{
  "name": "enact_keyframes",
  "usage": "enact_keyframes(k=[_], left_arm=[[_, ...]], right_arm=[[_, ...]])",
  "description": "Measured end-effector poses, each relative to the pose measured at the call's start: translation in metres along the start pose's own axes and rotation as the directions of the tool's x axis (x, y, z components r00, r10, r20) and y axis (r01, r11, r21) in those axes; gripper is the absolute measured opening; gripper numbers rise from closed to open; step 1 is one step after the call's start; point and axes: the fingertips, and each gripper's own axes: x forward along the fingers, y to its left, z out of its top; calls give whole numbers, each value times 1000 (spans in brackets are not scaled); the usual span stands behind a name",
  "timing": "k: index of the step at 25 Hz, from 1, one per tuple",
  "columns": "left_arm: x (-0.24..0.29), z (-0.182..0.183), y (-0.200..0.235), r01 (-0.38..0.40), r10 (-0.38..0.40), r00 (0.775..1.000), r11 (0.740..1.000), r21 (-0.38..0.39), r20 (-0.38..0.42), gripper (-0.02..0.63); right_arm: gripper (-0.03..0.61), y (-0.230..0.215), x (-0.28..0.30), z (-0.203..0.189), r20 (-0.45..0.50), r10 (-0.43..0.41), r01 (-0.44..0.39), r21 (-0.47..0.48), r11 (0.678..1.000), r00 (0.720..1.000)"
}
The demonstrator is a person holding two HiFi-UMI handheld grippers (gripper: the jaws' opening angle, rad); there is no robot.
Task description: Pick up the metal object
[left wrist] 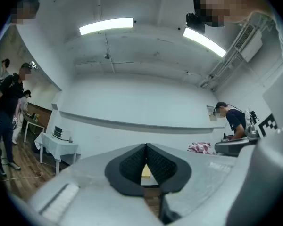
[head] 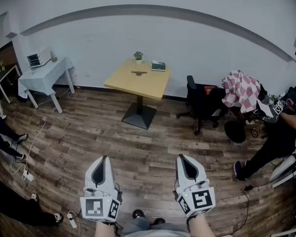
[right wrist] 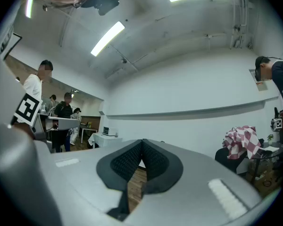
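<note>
Left gripper (head: 103, 161) and right gripper (head: 184, 161) both closed, empty, well apart from yellow table (head: 133, 85); arriving closed would likely shove, not grasp

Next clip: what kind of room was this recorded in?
Probably an office or lab room: a small wooden table against a white wall, a black office chair, and a cloth-covered side table on wood-look flooring.

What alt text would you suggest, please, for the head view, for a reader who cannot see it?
Seen from above, the left claw and the right claw, both shut and empty, point toward a square wooden table across a plank floor. The table carries a small potted plant; a checked cloth lies heaped at right.
</note>
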Motion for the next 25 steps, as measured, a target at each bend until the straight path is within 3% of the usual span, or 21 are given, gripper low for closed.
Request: enact_keyframes(k=[16, 19, 25], left_arm=[[2, 5, 8, 24, -24, 1000, 1000, 13, 8, 10], [14, 5, 6, 74, -74, 997, 997, 9, 3, 121], [36, -4, 19, 151, -151, 989, 989, -12, -3, 284]], right_arm=[[2, 12, 14, 7, 31, 10, -10, 10, 1000, 999], [2, 14, 25, 7, 35, 10, -11, 14, 1000, 999], [2, 21, 51, 7, 62, -10, 9, 18, 1000, 998]])
